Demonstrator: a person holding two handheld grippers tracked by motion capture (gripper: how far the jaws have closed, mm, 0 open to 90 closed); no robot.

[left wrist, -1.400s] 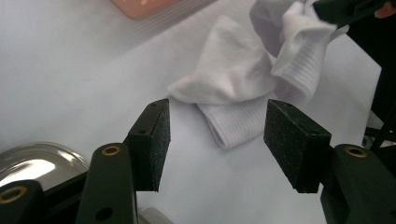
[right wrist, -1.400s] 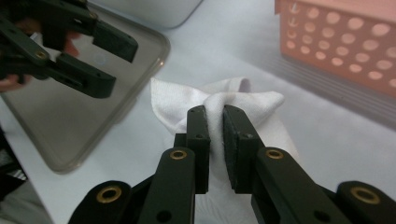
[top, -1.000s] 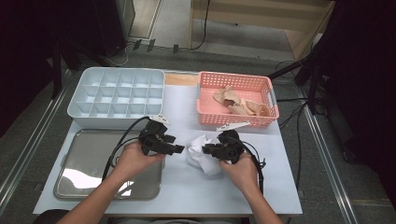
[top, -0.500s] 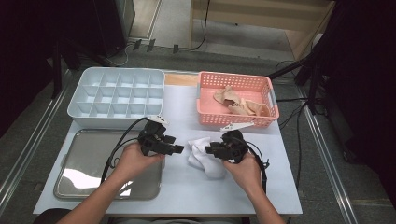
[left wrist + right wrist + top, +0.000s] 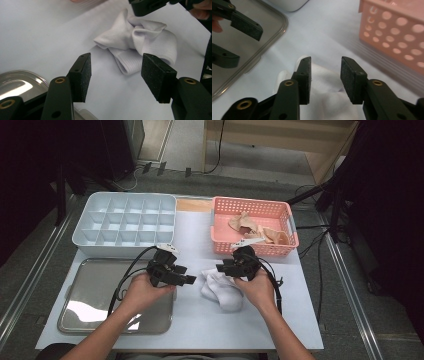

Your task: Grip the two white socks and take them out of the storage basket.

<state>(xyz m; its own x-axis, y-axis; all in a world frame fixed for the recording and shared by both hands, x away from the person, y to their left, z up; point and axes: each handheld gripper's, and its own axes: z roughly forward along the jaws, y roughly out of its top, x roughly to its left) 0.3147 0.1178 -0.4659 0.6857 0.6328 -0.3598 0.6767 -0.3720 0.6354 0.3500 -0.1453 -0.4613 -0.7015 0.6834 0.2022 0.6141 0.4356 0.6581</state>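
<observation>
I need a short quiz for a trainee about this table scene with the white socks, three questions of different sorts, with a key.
1. True or false: the white socks lie inside the pink basket.
2. Which thing lies nearest to the left gripper? A) the metal tray B) the pink basket C) the grey compartment box
3. Fill in: the right gripper has its jaws ____ above the socks, with no cloth pinched between the pads.

Key
1. False: they lie in a bundle on the white table, in front of the basket.
2. A
3. open; they have just been opening.
</observation>
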